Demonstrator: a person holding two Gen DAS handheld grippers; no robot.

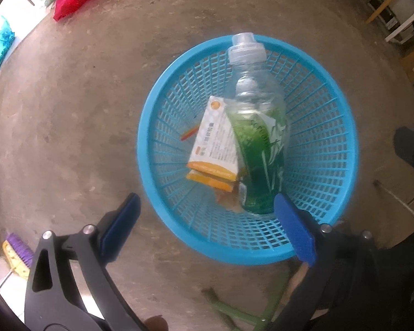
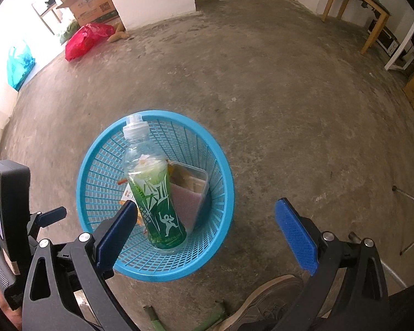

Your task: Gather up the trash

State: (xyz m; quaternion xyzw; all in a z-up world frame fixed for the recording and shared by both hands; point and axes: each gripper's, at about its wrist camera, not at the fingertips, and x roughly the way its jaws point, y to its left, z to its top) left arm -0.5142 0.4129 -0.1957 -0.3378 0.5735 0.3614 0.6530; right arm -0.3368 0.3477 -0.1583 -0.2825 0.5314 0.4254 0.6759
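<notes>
Inside the blue basket (image 2: 223, 165) on the concrete floor (image 2: 289, 110) the bottle (image 2: 154, 193) leans with its cap at the rim, beside 1 orange-white carton (image 1: 215, 143) and 1 clear box (image 2: 190, 190). It looks light, smooth and easily dented; I would grip the waist. Both the left gripper (image 1: 207, 226) and the right gripper (image 2: 207, 231) hover above with jaws wide and empty.

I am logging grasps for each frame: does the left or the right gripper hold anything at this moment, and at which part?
Nothing is held. The left gripper and right gripper both stand open; the bottle lies in the basket.
</notes>
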